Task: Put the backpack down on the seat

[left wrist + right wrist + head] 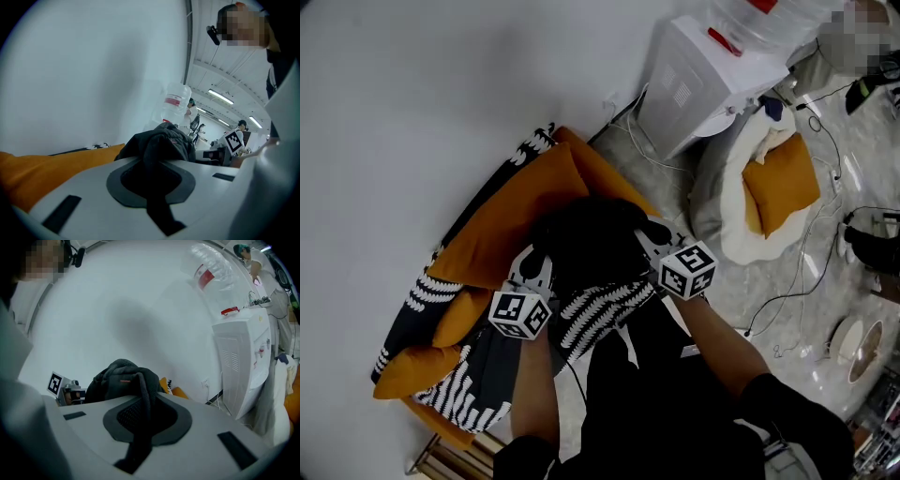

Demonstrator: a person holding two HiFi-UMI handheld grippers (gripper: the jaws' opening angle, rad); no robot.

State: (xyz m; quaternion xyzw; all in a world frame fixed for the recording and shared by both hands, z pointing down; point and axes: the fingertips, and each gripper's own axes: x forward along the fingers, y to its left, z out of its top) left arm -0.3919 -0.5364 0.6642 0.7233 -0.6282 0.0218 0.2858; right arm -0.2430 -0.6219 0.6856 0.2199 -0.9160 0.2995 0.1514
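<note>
the black backpack (592, 246) is in the middle, just over the orange seat (511, 214). it hangs between the two grippers, and i cannot tell if its bottom sits on the cushion. the left gripper (534, 274) is at the bag's left side and the right gripper (654, 249) is at its right side.

in the left gripper view, the left gripper (152, 180) has its jaws squeezed together on a black strap (158, 208) of the backpack (161, 143). the bag bunches up just past the jaws. in the right gripper view, the right gripper (145, 416) is clamped the same way on another black strap (139, 439), and the backpack (121, 378) sits in a lump right behind it (each view also shows the other gripper's checkered cube far back).

the seat has fat orange cushions and a black and white blanket (469, 398) lying over its front and side. it stands against a plain white wall (412, 94).

to the right of the seat is a white water dispenser (694, 80) with a big clear bottle (211, 268) on top. near it on the floor is a round white bed (727, 202) with an orange pillow (780, 183) inside. thin cables (787, 292) run over the shiny floor beside it.
</note>
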